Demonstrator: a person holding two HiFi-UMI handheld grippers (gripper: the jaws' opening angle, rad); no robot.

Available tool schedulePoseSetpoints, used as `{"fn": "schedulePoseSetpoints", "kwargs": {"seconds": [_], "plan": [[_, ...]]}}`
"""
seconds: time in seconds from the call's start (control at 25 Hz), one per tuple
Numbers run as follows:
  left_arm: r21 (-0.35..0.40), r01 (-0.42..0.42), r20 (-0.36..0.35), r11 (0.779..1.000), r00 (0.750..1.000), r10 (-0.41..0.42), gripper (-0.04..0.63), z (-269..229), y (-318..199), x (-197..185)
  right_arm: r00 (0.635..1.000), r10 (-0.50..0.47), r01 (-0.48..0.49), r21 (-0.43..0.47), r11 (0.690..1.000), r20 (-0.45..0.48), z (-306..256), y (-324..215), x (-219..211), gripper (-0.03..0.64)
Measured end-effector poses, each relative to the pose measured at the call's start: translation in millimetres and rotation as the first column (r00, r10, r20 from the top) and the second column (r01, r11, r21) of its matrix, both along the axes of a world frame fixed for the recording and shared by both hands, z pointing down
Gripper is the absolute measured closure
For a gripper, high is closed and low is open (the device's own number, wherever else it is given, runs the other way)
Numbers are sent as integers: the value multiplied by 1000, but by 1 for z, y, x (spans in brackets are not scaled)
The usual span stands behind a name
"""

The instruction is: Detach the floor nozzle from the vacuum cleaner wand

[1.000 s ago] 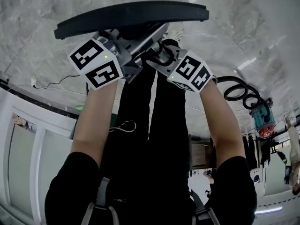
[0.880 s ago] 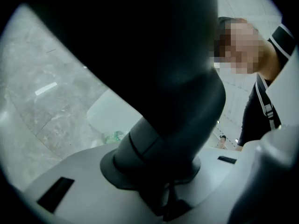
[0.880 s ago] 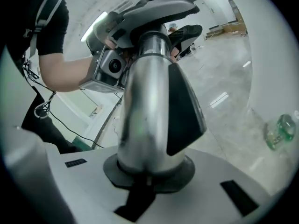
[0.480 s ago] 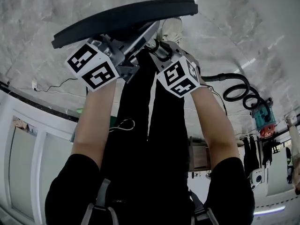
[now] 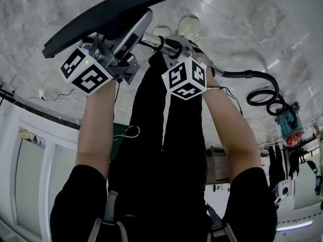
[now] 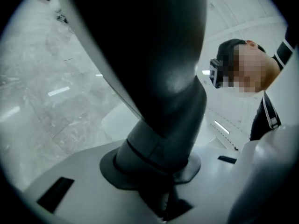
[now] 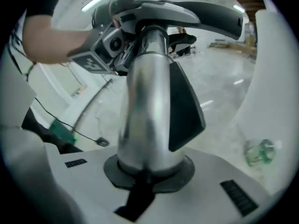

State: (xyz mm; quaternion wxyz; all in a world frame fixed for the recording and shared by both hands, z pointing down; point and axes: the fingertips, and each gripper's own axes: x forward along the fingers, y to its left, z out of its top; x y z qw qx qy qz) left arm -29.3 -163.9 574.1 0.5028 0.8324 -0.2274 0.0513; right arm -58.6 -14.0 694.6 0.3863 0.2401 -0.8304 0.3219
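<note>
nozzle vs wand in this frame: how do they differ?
Colour: the nozzle is matte black, the wand shiny silver. Shape: the nozzle is a wide flat bar, the wand a round tube. Grip: the left claw clamps the nozzle's neck, the right claw the wand. Both are held up and look joined.

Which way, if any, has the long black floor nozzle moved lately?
Yes: the floor nozzle swung up and leftward, away from the coiled black hose.

The left tongs (image 5: 125, 53) grip the dark floor nozzle (image 5: 111, 11); the right tongs (image 5: 170, 47) clamp the silver wand (image 5: 152, 40).
</note>
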Motion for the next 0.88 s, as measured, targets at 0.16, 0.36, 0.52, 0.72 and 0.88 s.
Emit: {"fn": "schedulePoseSetpoints", "kwargs": {"seconds": [0.16, 0.36, 0.52, 0.72, 0.88], "plan": [[24, 197, -44, 980, 980, -196, 483, -26, -45, -73, 792, -59, 383, -419, 823, 608, -51, 73, -23, 561], [59, 306, -17, 950, 952, -306, 482, -41, -99, -141, 901, 45, 148, -402, 904, 432, -27, 59, 9, 561], [43, 287, -7, 957, 958, -287, 482, -36, -87, -123, 948, -58, 162, -318, 934, 312, -5, 53, 25, 560], [-67, 281, -24, 957, 959, -283, 482, -11, -65, -83, 985, 13, 36, -282, 959, 170, 26, 47, 59, 560], [-89, 264, 9, 960, 964, -264, 482, 4, -50, -59, 989, 18, 23, -277, 960, 145, 35, 55, 69, 560]]}}
